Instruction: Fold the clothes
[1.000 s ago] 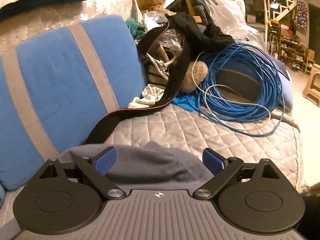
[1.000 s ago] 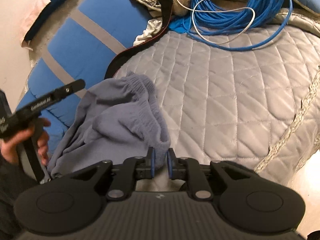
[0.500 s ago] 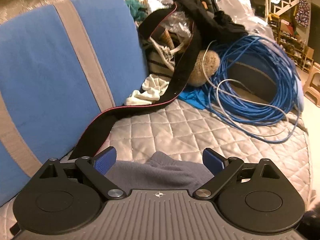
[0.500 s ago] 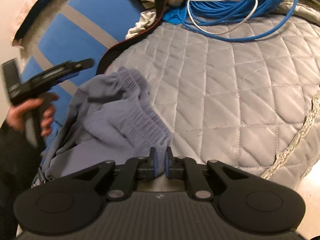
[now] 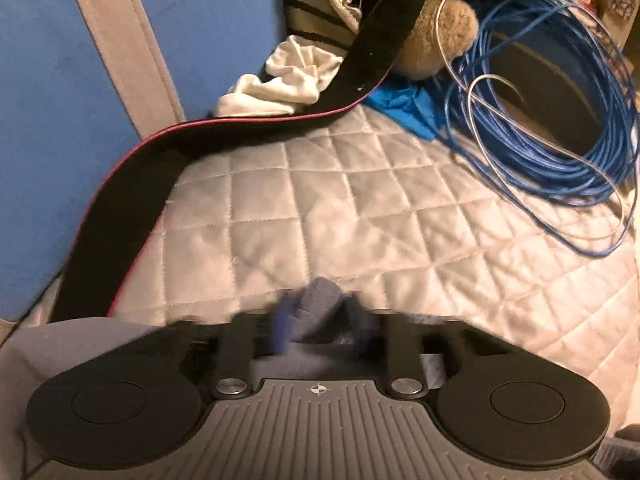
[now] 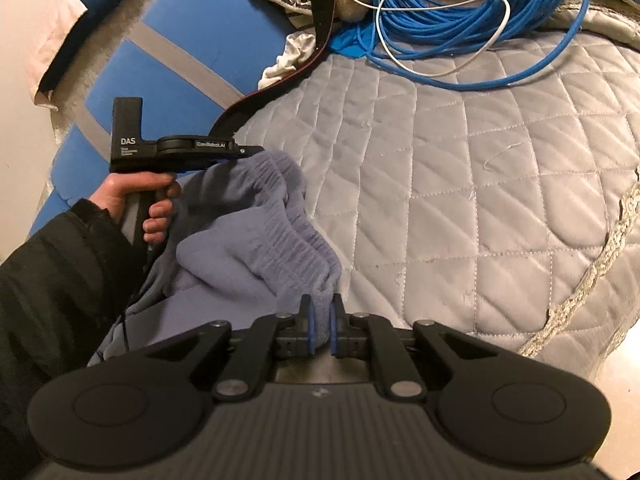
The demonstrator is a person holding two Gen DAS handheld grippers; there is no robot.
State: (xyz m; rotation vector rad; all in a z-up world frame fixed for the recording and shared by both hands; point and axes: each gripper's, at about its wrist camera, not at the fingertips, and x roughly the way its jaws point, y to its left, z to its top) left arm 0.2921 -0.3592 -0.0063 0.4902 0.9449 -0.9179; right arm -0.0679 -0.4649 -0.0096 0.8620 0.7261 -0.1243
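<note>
A blue-grey garment (image 6: 260,240) with a ribbed elastic waistband lies bunched on the quilted grey bed cover (image 6: 460,168). My right gripper (image 6: 320,320) is shut on the near end of the waistband, with cloth pinched between its blue pads. My left gripper (image 6: 252,152), held by a hand (image 6: 132,192) in a black sleeve, sits at the far end of the waistband. In the left wrist view the left gripper (image 5: 318,312) is blurred. Its jaws are closing, and a fold of the garment (image 5: 320,300) bulges up between them.
A coil of blue cable (image 6: 472,12) and a white wire lie at the far side of the bed. A black strap with a red edge (image 5: 248,132) curves along a blue cushion with grey stripes (image 6: 180,52). White cloth (image 5: 284,84) and a plush toy (image 5: 436,40) sit behind. The bed's braided edge (image 6: 592,272) runs on the right.
The left gripper dropped down and forward onto the garment's far waistband end, and its wide-open jaws came together around a fold. The right gripper kept its place and grip.
</note>
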